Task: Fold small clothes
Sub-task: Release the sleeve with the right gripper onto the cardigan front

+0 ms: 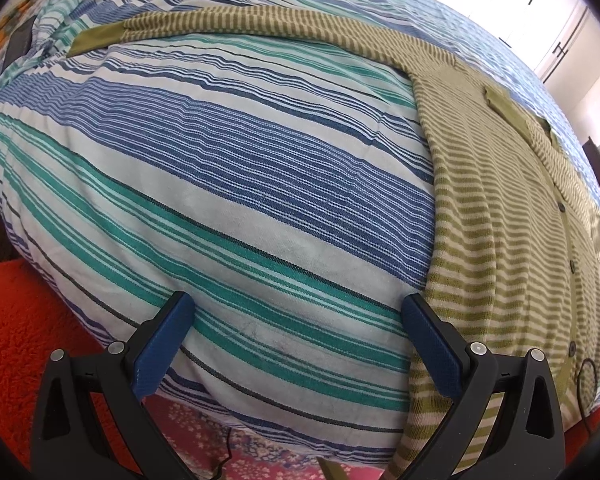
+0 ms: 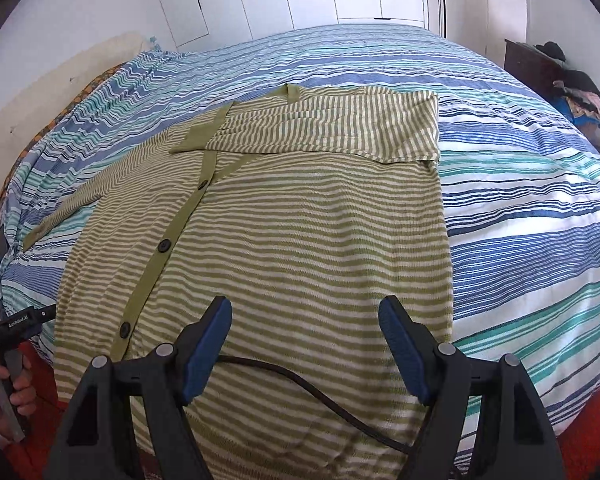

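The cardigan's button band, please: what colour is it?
Plain olive green with dark buttons; the button band shows best in the right wrist view.

Your cardigan [image 2: 300, 240] lay flat and face up, olive-and-cream striped, with a plain olive button band and dark buttons closed down its front. You had its hem nearest the right claw [image 2: 306, 344], directly beneath and ahead of the spread fingers. One sleeve was folded across the chest, well ahead of that claw. The other sleeve [image 1: 228, 24] stretched out straight, far ahead of the left claw [image 1: 296, 336].
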{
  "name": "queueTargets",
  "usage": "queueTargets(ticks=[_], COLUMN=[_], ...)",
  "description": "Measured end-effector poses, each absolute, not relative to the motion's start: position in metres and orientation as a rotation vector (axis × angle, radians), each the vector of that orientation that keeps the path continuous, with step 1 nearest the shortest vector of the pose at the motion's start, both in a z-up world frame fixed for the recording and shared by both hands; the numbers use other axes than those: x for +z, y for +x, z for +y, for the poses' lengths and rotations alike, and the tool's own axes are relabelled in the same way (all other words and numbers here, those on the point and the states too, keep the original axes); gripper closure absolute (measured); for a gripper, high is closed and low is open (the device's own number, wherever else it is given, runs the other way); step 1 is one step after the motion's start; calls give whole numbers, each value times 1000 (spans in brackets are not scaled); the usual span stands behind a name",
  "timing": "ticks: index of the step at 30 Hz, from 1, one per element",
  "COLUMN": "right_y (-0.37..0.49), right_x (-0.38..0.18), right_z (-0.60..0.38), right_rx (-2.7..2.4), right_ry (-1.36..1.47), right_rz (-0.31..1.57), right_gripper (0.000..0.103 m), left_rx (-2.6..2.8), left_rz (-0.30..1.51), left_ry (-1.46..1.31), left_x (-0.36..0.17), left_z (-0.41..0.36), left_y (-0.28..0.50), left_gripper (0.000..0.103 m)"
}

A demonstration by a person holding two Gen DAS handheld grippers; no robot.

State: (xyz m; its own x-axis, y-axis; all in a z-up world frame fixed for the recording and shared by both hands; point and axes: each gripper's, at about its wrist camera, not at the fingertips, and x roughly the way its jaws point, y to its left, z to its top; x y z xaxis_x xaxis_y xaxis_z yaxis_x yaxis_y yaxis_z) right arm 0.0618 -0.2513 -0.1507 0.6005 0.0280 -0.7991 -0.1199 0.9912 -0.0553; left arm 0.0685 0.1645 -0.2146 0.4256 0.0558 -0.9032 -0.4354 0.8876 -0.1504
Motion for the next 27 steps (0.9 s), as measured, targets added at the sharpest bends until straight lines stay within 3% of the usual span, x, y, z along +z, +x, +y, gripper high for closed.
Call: queueTargets(ticks=[6, 27], right_y=[59, 50], right_x=[-154, -156], right_z=[-256, -253], right_rx=[12, 12], right_ry=[-145, -199], right_rz=[904, 897], right_gripper=[15, 15], left_rx=[322, 334], left_rz=[1096, 1097], left_ry=[-352, -341], left_x=[-217, -217], left_z=[158, 153], left_y=[67, 65], left_gripper=[0, 0])
